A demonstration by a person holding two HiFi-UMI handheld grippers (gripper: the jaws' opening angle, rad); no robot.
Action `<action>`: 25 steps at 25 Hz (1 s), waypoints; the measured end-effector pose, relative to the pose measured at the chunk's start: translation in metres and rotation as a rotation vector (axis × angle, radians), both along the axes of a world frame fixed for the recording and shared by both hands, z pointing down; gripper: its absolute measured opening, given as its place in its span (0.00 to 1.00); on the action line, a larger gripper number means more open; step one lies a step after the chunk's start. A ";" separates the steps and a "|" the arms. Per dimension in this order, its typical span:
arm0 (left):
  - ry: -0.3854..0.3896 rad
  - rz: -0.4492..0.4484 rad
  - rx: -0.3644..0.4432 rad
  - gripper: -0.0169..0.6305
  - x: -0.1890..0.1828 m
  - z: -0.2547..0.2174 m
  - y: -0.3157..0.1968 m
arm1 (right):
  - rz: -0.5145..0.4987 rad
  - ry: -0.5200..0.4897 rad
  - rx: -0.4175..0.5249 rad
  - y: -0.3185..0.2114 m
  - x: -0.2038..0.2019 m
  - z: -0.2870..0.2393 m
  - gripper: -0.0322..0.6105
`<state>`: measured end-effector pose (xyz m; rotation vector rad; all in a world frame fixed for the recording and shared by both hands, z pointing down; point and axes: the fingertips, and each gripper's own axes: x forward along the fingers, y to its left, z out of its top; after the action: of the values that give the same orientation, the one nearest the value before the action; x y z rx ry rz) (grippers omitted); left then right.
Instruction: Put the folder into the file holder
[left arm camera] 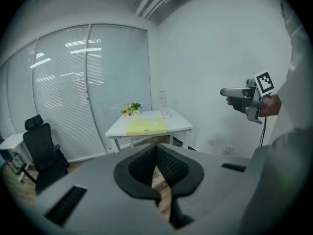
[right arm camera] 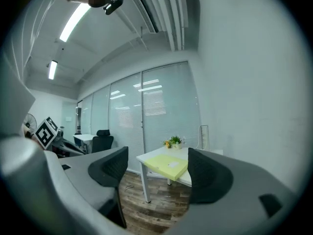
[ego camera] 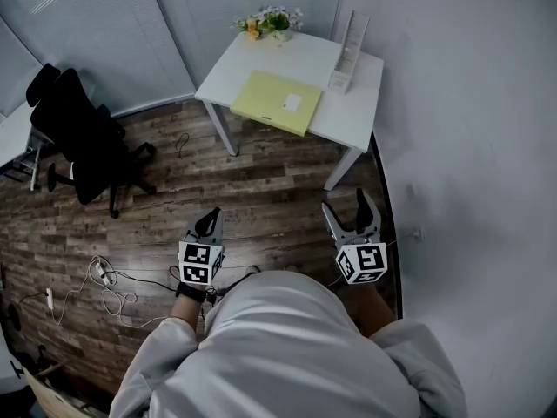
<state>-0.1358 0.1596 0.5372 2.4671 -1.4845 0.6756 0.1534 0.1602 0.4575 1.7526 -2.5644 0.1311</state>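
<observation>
At the top centre of the head view, the folder lay flat on the white table, well apart from both of your grippers low in the frame. It was a pale yellow-green slab with a small white label on its cover, and its near edge reached the table's front edge. The clear file holder stood upright at the table's upper right, just beside the folder's far corner, and a small bunch of flowers sat at the back edge. Your left gripper showed its jaws together. Your right gripper had its jaws spread, with only wooden floor under them. A black office chair stood at the left.

In the left gripper view, the jaws met tip to tip at the lower centre with nothing between them. The folder showed above them, mid-frame, far beyond the tips, as a thin yellow sheet on the table. The file holder rose behind it. Your right gripper hung at the right edge against the white wall.

In the right gripper view, the two jaws stood wide apart and gripped nothing. The folder appeared in the gap between them, nearer the right jaw, but far off on the table. Its white label faced up, and the file holder stood behind it against the wall.
</observation>
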 end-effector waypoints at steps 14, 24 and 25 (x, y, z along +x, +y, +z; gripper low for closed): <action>-0.023 -0.058 -0.049 0.04 0.007 0.026 0.016 | -0.040 0.025 -0.046 -0.014 0.016 0.037 0.63; 0.030 -0.046 -0.057 0.04 -0.019 0.047 -0.058 | -0.017 0.070 -0.048 -0.078 -0.014 0.041 0.63; 0.035 -0.038 -0.057 0.04 -0.021 0.047 -0.070 | -0.008 0.072 -0.054 -0.086 -0.018 0.041 0.63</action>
<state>-0.1569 0.0896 0.5839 2.3896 -1.4751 0.6546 0.1357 0.0737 0.4983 1.6964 -2.4936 0.1326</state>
